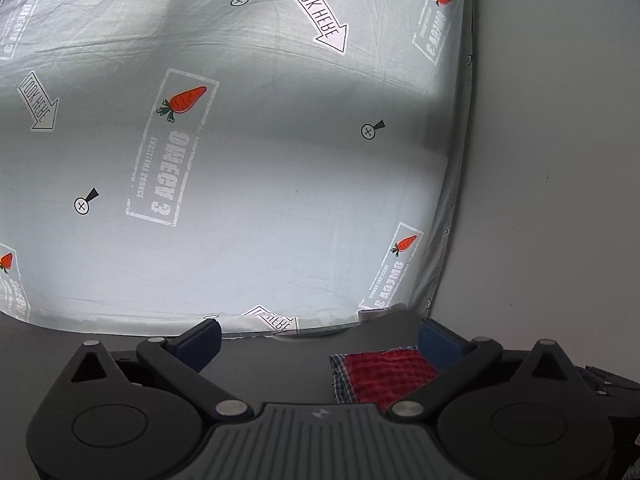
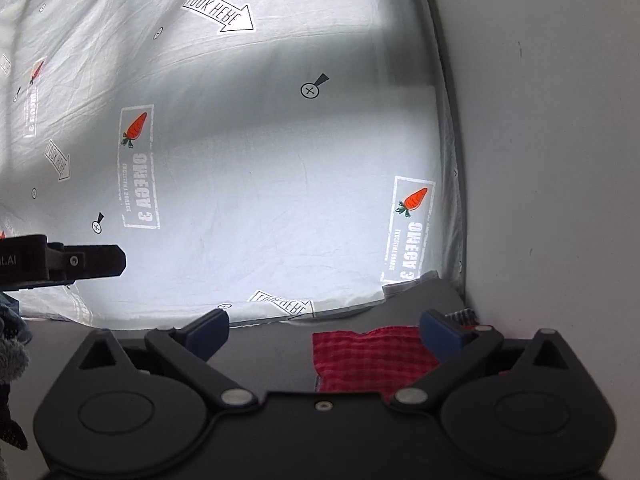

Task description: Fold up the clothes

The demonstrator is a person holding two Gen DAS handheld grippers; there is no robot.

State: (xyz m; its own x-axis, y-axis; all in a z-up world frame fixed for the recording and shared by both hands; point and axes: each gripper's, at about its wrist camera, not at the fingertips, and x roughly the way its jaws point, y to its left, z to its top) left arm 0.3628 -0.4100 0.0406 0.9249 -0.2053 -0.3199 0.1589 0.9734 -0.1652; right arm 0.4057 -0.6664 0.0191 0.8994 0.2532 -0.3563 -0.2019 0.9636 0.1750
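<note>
A: Both tongs, the left gripper and the right gripper, stood spread wide, empty.

B: The folded red checked cloth lay just beneath them, beside a carrot-print sheet.

The printed sheet is thin, matt, finely creased cloth, the red checked cloth is coarser and crinkle-woven, and the left gripper is matt black plastic with bright metal pivot pins.
</note>
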